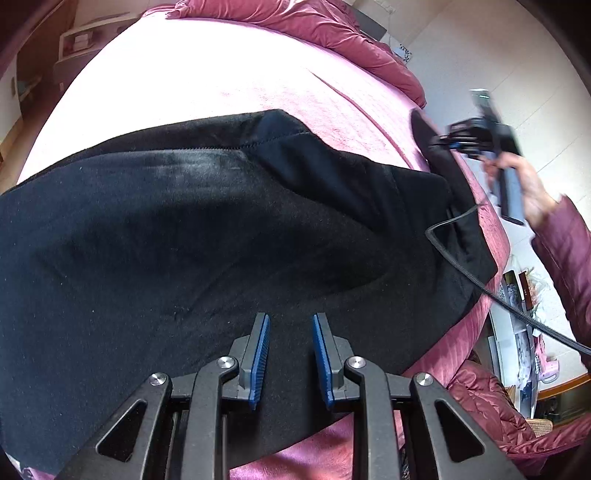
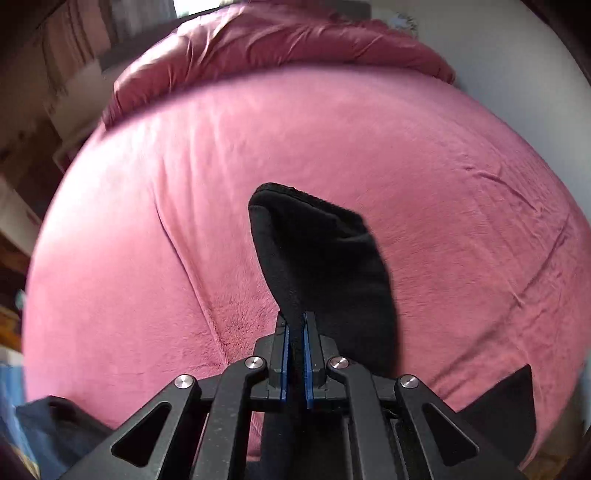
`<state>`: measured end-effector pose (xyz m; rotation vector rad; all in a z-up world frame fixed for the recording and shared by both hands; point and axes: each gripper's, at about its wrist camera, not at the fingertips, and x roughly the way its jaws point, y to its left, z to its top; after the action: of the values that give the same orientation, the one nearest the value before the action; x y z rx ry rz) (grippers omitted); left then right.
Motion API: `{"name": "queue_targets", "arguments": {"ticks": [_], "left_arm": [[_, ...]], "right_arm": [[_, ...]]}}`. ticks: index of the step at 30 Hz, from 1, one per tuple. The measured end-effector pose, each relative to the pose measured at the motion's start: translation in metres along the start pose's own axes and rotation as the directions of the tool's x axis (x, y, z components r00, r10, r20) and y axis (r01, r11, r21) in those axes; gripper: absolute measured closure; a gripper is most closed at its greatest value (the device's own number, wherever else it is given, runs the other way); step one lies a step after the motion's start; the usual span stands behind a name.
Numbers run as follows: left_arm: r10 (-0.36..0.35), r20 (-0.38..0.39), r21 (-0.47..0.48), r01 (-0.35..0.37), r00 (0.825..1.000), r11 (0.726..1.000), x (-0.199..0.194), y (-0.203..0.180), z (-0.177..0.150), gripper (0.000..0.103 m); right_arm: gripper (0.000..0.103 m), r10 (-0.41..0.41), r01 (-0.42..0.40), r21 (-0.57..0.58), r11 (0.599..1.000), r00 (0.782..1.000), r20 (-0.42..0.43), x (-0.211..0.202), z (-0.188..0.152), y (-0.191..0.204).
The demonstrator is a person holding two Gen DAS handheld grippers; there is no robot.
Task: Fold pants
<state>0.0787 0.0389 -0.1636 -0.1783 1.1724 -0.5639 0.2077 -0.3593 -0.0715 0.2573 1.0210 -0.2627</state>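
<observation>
Black pants (image 1: 229, 236) spread wide across pink bed (image 1: 207, 77), filling centre of left wrist view from 9 o'clock edge through to 3 o'clock, near hem reaching the bed's front edge at 5 o'clock. Upper layer already doubled over: seam line and a lighter fold running toward 1 o'clock. Rumpled pink duvet (image 1: 332, 33) bunched at 12 to 1 o'clock, well apart from the cloth.

Left gripper (image 1: 290, 325) low at 6 o'clock, tilted down over the fabric. Jaws partly apart, blue pads (image 1: 260, 354) visible with a gap and nothing pinched; contact with cloth below not determinable.

Right gripper (image 2: 295, 325) at 6 o'clock of its own view, jaws clamped on a corner of the pants, black flap rising from between the pads toward 12 o'clock and sagging to 4 o'clock. Bare bed ahead of it. Same tool seen from left wrist view at 2 to 3 o'clock, carried by a hand in a quilted maroon sleeve (image 1: 565, 251), black cable (image 1: 480, 284) trailing to 4 o'clock.

Step in hand, by judgement: lifting one end or leg to carry over the rest. Next move likely calls for swinging the pinched corner across toward the main body, keeping tension even, laying edge on edge, then releasing. Left jaws best placed to pin or grip the near edge first, lest the whole garment drag. Cable crossing the cloth a possible snag.
</observation>
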Motion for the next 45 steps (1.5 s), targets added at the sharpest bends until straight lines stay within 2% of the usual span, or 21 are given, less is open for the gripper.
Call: {"name": "queue_targets", "arguments": {"ticks": [2,6,9,11,15,22,24,25,27,31,34,36,37,38,42,45], "left_arm": [[-0.003,-0.001,0.003,0.003,1.000,1.000,0.008,-0.007,0.001,0.079],[-0.002,-0.003,0.034,0.002,1.000,0.999,0.012,-0.019,0.000,0.079],[-0.004,-0.010,0.049,0.005,1.000,0.999,0.014,-0.030,-0.001,0.079],[-0.003,-0.015,0.060,0.004,1.000,0.998,0.018,-0.038,-0.003,0.079],[0.002,-0.031,0.085,0.000,1.000,0.996,0.025,-0.053,-0.003,0.079],[0.022,-0.059,0.105,-0.015,0.998,0.994,0.032,-0.070,0.002,0.079],[0.033,-0.070,0.110,-0.026,0.997,0.994,0.037,-0.074,0.003,0.079],[0.037,-0.074,0.112,-0.029,0.997,0.993,0.036,-0.073,0.005,0.079],[0.042,-0.081,0.116,-0.032,0.996,0.993,0.037,-0.073,0.006,0.079],[0.046,-0.088,0.131,-0.034,0.995,0.991,0.040,-0.078,0.008,0.079],[0.048,-0.095,0.140,-0.035,0.994,0.989,0.044,-0.085,0.007,0.079],[0.047,-0.097,0.144,-0.033,0.994,0.989,0.047,-0.088,0.006,0.079],[0.047,-0.097,0.146,-0.033,0.994,0.989,0.047,-0.090,0.005,0.079],[0.048,-0.097,0.148,-0.033,0.994,0.988,0.047,-0.090,0.004,0.079],[0.048,-0.091,0.152,-0.034,0.995,0.988,0.048,-0.093,0.004,0.079],[0.045,-0.093,0.139,-0.031,0.995,0.990,0.048,-0.090,0.003,0.079]], "right_arm": [[0.097,0.054,-0.058,0.075,0.995,0.997,0.064,-0.036,-0.008,-0.032],[0.097,0.137,-0.174,0.214,0.961,0.974,0.180,-0.098,-0.036,-0.101],[0.097,0.162,-0.235,0.310,0.921,0.956,0.244,-0.133,-0.072,-0.140],[0.097,0.151,-0.241,0.362,0.900,0.954,0.260,-0.147,-0.095,-0.169],[0.097,0.150,-0.244,0.474,0.846,0.962,0.228,-0.131,-0.150,-0.222],[0.097,0.173,-0.233,0.638,0.734,0.972,0.157,-0.077,-0.219,-0.278],[0.096,0.195,-0.249,0.649,0.719,0.968,0.156,-0.067,-0.228,-0.283],[0.092,0.205,-0.261,0.649,0.715,0.965,0.163,-0.065,-0.232,-0.287],[0.090,0.209,-0.271,0.661,0.700,0.962,0.173,-0.064,-0.233,-0.293],[0.080,0.183,-0.275,0.680,0.680,0.961,0.206,-0.070,-0.231,-0.313],[0.079,0.163,-0.266,0.697,0.666,0.964,0.211,-0.071,-0.223,-0.327],[0.079,0.158,-0.258,0.694,0.672,0.966,0.207,-0.073,-0.217,-0.331],[0.085,0.147,-0.246,0.690,0.681,0.969,0.200,-0.075,-0.211,-0.330],[0.096,0.135,-0.237,0.684,0.690,0.970,0.200,-0.079,-0.209,-0.331],[0.096,0.119,-0.244,0.666,0.705,0.966,0.228,-0.095,-0.210,-0.332],[0.096,0.099,-0.179,0.680,0.711,0.983,0.155,-0.081,-0.219,-0.337]]}}
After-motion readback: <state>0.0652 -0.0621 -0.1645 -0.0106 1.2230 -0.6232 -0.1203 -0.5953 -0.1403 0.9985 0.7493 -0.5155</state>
